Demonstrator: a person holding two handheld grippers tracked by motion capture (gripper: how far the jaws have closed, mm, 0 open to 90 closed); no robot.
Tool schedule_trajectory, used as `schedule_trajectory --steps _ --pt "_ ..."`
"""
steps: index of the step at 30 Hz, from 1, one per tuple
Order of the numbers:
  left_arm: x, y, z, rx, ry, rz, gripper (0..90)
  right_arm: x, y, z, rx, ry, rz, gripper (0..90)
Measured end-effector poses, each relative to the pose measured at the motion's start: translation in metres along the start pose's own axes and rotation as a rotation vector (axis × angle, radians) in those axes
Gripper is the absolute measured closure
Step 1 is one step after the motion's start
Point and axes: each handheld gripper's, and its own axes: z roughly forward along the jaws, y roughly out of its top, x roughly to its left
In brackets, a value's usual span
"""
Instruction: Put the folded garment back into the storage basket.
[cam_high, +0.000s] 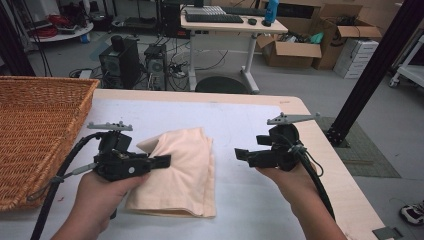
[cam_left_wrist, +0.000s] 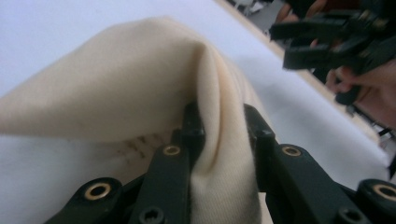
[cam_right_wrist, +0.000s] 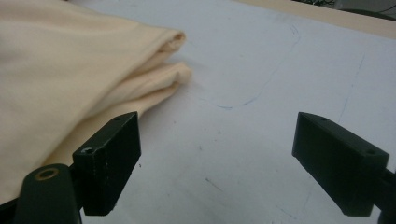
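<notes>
The left gripper (cam_high: 162, 161), held in the left hand (cam_high: 102, 192) near the table's front edge, has its jaws pinched on a fold of the cream cloth (cam_high: 182, 172). In the left gripper view the fabric (cam_left_wrist: 140, 93) bulges up between the two black jaws and is lifted into a soft ridge above the white table top (cam_left_wrist: 51, 28). The rest of the cloth lies folded on the table (cam_high: 250, 130), between the two grippers and closer to the left one, its near edge toward the front edge of the table.

The right gripper (cam_high: 242, 155), in the right hand (cam_high: 290, 182) toward the table's right edge, points at the cloth with its jaws standing wide apart and nothing between them. In the right gripper view the cloth's folded layers (cam_right_wrist: 70, 70) lie just beyond the left-hand jaw, and bare table (cam_right_wrist: 280, 70) stretches past the other.

A wicker basket (cam_high: 35, 130) sits at the table's left edge. Beyond the far edge stand a desk (cam_high: 232, 25) and cardboard boxes (cam_high: 292, 50) on the floor.
</notes>
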Motion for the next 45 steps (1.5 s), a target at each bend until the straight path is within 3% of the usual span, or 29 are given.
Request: schedule_trajectory --steps 5,16,20,24,27,28,30,31,37,45 --pt "-0.001 0.012 -0.019 -0.035 -0.012 0.013 75.1 0.000 -0.001 -0.001 -0.007 0.001 0.001 15.1" --pt "-0.007 0.058 -0.078 -0.107 -0.053 0.081 75.0 0.005 -0.001 -0.006 -0.019 0.006 -0.002 15.1" --pt "-0.005 0.070 -0.104 -0.127 -0.040 0.104 75.0 0.007 -0.002 -0.007 -0.019 0.008 -0.005 15.0" --pt "0.002 0.077 -0.131 -0.154 -0.022 0.101 74.9 0.010 -0.002 -0.008 -0.026 0.011 -0.006 15.0" --pt "0.011 0.079 -0.152 -0.176 -0.020 0.091 74.9 0.013 -0.002 -0.008 -0.027 0.016 -0.005 15.0" --pt "0.011 0.079 -0.152 -0.176 -0.020 0.091 74.9 0.014 -0.003 -0.007 -0.028 0.017 -0.011 15.0" --pt "0.017 0.080 -0.170 -0.180 -0.001 0.088 75.0 0.015 -0.003 -0.007 -0.025 0.019 -0.014 15.0" --pt "0.017 0.080 -0.170 -0.180 -0.001 0.088 74.9 0.017 -0.003 -0.007 -0.024 0.020 -0.014 15.0" --pt "0.030 0.078 -0.214 -0.194 0.053 0.086 74.9 0.020 -0.005 -0.005 -0.020 0.023 -0.019 15.0" --pt "0.057 0.063 -0.256 -0.247 0.107 0.017 74.9 0.025 -0.003 0.000 -0.019 0.031 -0.025 15.0"
